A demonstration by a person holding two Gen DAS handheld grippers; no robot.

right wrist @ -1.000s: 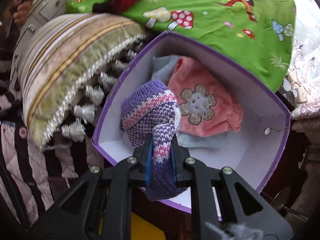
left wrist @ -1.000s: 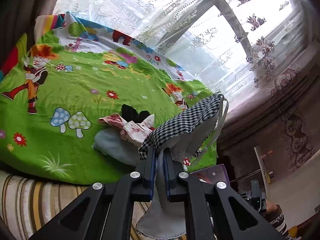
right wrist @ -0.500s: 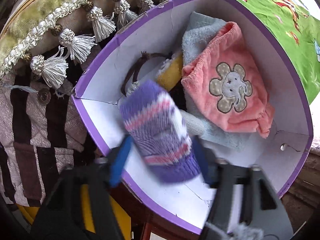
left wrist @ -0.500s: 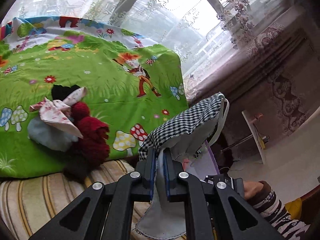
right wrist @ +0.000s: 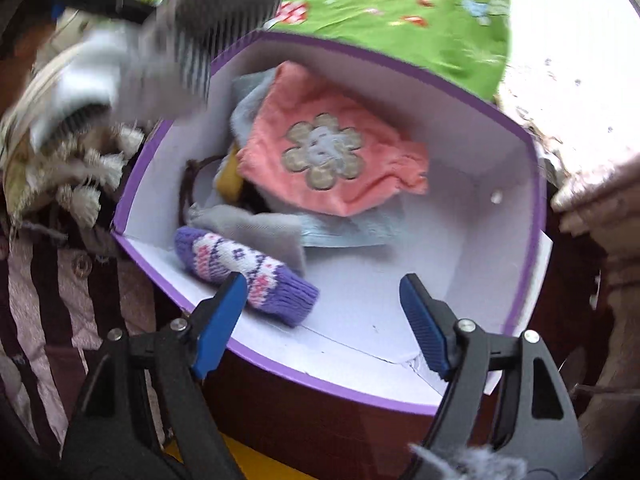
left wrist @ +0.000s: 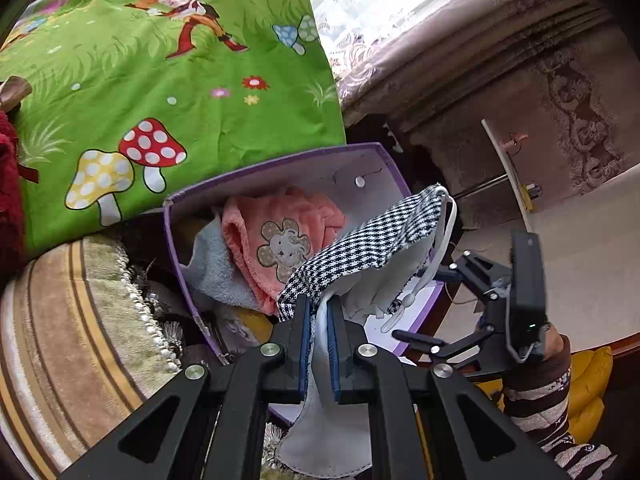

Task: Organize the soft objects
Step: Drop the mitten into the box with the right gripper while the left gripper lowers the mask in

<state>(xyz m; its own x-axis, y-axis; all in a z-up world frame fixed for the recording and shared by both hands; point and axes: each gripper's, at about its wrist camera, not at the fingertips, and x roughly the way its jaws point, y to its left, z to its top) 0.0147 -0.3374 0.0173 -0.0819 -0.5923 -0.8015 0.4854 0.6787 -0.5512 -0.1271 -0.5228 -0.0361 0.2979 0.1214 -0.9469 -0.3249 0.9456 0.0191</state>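
The green cartoon bedsheet (left wrist: 160, 80) fills the far side of my view, its mushroom print hanging over the striped, tasselled cushion (left wrist: 72, 320). Tucked against both sits the purple box (left wrist: 384, 152), open at the top, white inside. Largest among its contents is the pink cloth with a flower patch (right wrist: 332, 160), lying over a pale blue towel (left wrist: 216, 272); a grey felt piece (right wrist: 260, 228) and something yellow peek from beneath.

In my left gripper (left wrist: 318, 344) I hold the checked face mask (left wrist: 372, 240). The jaws are pressed together on its white lining, and the checked side and ear loop flop forward and to the right, so the mask's long axis runs away from me, out over the box's near edge. The box's open mouth lies straight ahead and below this gripper, so I judge that lowering a little forward and letting go should land the mask on the pink cloth.

My right gripper (right wrist: 324, 320) hangs over the box's near rim, jaws spread wide and gripping nothing. The small purple knitted mitten (right wrist: 244, 272) lies on the box floor just beside its left finger, cuff pointing toward me, free of the jaws. The left is plainly the hand with work left to do.
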